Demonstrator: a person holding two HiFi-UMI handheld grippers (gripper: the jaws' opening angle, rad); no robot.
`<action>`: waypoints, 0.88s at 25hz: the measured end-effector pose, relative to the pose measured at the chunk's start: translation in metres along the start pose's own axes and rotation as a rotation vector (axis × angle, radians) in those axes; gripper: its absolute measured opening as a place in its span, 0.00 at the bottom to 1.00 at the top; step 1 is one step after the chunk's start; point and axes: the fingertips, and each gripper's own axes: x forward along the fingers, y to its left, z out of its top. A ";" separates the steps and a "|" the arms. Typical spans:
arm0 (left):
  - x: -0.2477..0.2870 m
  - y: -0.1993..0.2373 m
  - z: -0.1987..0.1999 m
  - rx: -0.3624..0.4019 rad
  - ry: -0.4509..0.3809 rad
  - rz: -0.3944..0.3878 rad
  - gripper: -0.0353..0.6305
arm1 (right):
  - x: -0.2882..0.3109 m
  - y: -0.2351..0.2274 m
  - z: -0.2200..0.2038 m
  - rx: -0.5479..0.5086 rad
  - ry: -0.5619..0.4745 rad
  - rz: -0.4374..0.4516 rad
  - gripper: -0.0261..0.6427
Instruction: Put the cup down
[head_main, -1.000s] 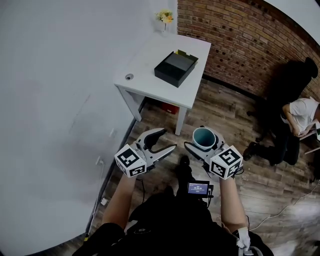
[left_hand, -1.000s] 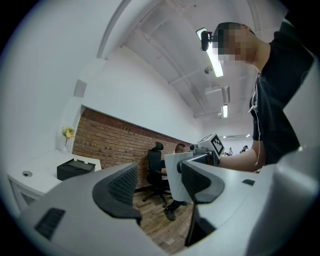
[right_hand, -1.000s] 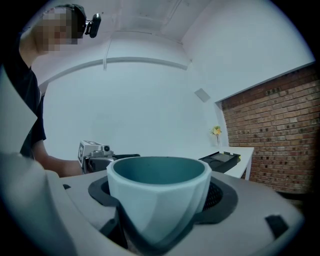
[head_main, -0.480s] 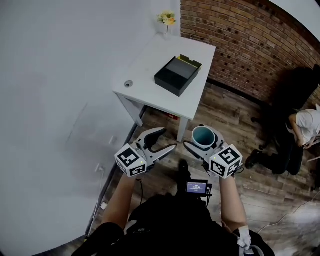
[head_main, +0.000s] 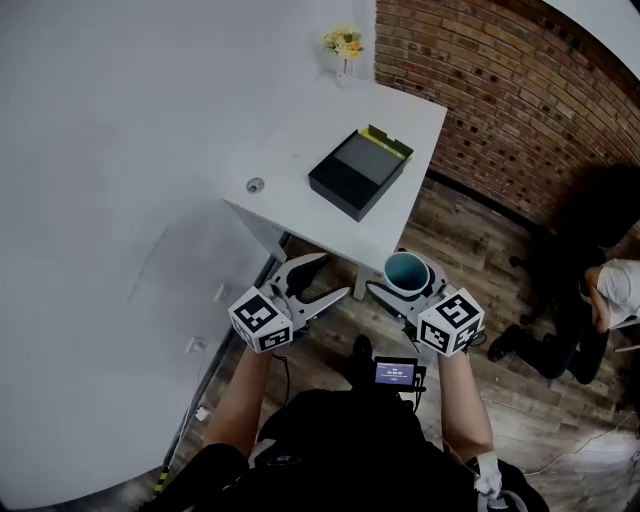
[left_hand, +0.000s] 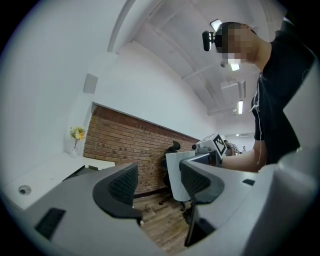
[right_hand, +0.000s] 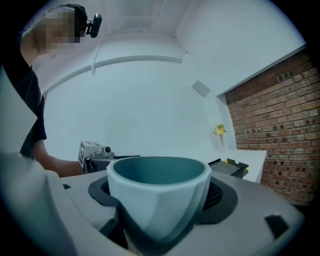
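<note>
- The white table sits closer than a second ago, so the approach looks nearly done.
- The right gripper clasps the upright cup by the table's near edge; the left gripper gapes, empty.

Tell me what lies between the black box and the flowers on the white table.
Nothing: in the head view the white table is bare between the black box and the flowers.

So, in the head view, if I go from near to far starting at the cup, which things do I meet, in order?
cup → black box → yellow flowers
</note>
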 end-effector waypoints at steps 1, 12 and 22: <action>0.006 0.007 0.003 -0.001 -0.002 0.006 0.47 | 0.004 -0.008 0.003 0.000 0.001 0.006 0.64; 0.069 0.063 0.018 -0.004 -0.002 0.040 0.47 | 0.036 -0.085 0.026 0.004 0.005 0.060 0.64; 0.088 0.091 0.017 -0.014 0.013 0.072 0.47 | 0.059 -0.112 0.029 0.021 0.018 0.099 0.64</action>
